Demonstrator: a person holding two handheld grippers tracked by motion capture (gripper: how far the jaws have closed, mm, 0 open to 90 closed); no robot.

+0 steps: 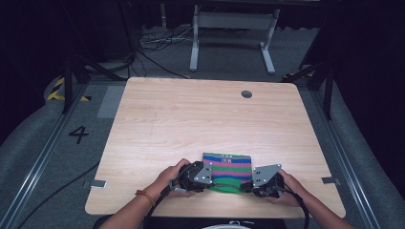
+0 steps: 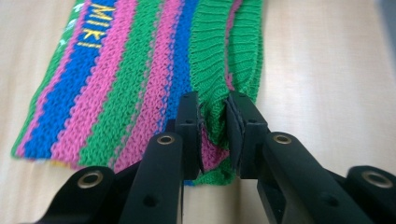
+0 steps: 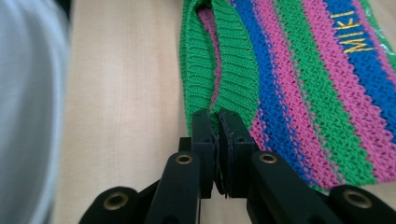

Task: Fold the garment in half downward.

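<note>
So the left gripper [image 2: 212, 126] is clamped on a bunched fold of the green ribbed hem, jaws a little apart with knit pressed between them. The right gripper [image 3: 217, 140] is pinched nearly flat on the same hem, probably a thinner layer. The striped knit piece [image 1: 228, 168] lies at the near edge of the surface [image 1: 191, 119]. Both ends should be lifted evenly so the hem isn't stretched.

High view overhead facing forward, tongs views close, sharing striped knit [image 1: 227, 168]
</note>
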